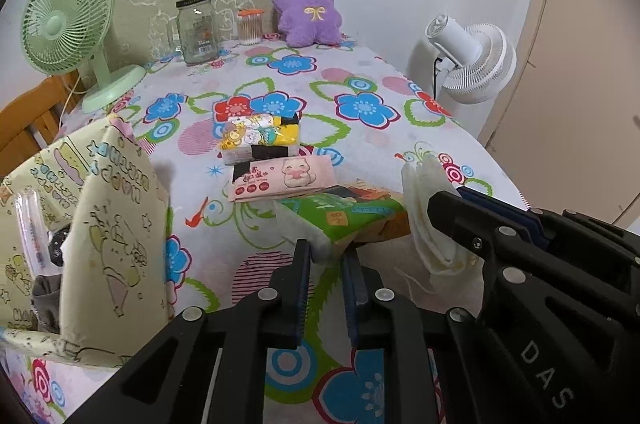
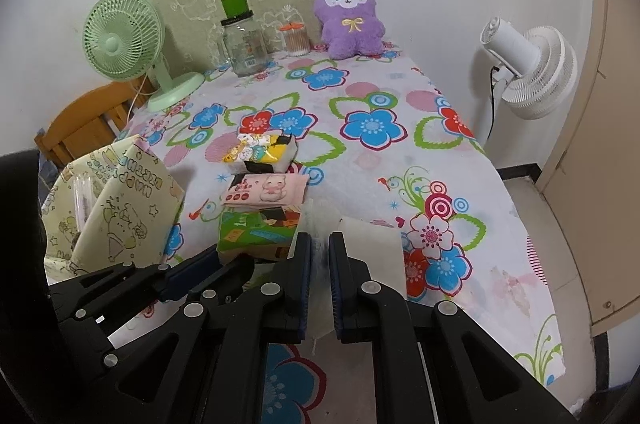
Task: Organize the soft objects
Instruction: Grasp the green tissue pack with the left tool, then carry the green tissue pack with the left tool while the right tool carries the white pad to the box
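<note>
1. Your left gripper (image 1: 326,256) has its jaws clenched on the near white end of a green plastic tissue pack (image 1: 344,214), which lies soft and crinkled on the table (image 1: 360,72).
2. Your right gripper (image 2: 320,244) has its jaws clenched on a thin white tissue sheet (image 2: 372,252); in the left wrist view the sheet hangs in limp folds from the jaws, while in the right wrist view it spreads flat to the right of them.
3. Beyond the green pack lies a flat pink pack (image 1: 284,178) printed with a cartoon animal, its edge just touching the green one.
4. Behind that sits a yellow cartoon-printed tissue pack (image 1: 260,138), plump and rectangular, with black patches on its wrapper.
5. A glossy flowered cloth in blue, red, pink and green covers the table.
6. To your left stands a cream fabric bin (image 1: 100,216) with cartoon drawings, its walls creased and leaning; dark items lie inside, too hidden to tell.
7. At the far edge sit a fuzzy purple plush (image 1: 306,10), a clear glass jar (image 1: 196,30) with a black lid, a small clear tub of cotton swabs (image 1: 250,28), and a mint green ribbed desk fan (image 1: 68,24).
8. A white round fan (image 1: 472,60) stands off the table to your right.
</note>
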